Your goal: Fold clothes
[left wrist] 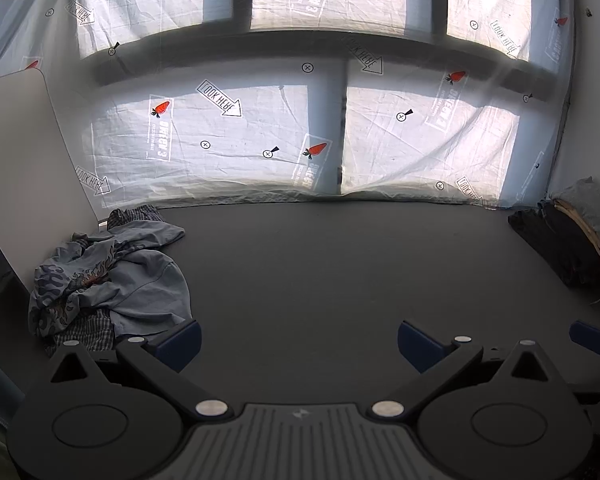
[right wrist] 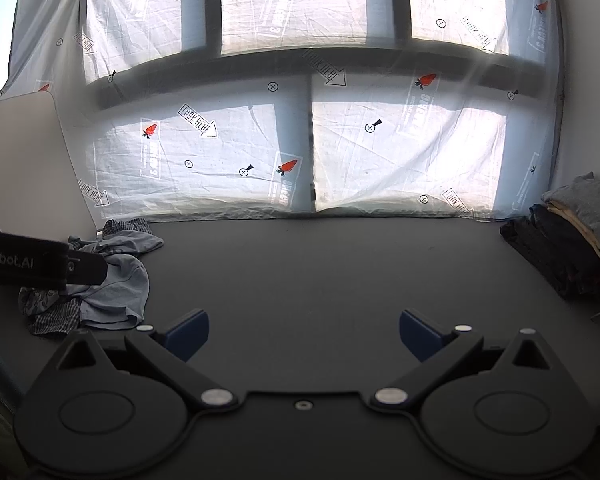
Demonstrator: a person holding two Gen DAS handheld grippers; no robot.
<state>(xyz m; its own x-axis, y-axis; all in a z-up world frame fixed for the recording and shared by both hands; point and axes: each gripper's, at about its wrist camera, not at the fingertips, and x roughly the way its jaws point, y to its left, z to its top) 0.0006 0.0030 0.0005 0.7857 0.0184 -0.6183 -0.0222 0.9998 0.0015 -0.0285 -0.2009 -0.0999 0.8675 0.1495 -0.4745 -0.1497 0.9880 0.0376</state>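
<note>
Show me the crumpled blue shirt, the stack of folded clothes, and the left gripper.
Blue shirt point(left wrist: 140, 280), left wrist view, on its plain fabric.
Folded stack point(right wrist: 572, 248), right wrist view, on the dark lower garment.
Left gripper point(left wrist: 300, 346), left wrist view, midway between its open fingertips.

A dark grey tabletop point(left wrist: 320, 264) fills the lower half of both views, its middle bare. Behind its far edge hangs a thin white printed sheet point(left wrist: 236, 140), creased and backlit by a dark-framed window point(left wrist: 284, 46), scattered with red strawberry motifs point(left wrist: 161, 108), "LOOK HERE" arrows point(left wrist: 219, 98) and small circled crosses point(left wrist: 205, 144). A pale upright panel point(left wrist: 16, 160) with a rounded top corner stands at the table's left edge.
</note>
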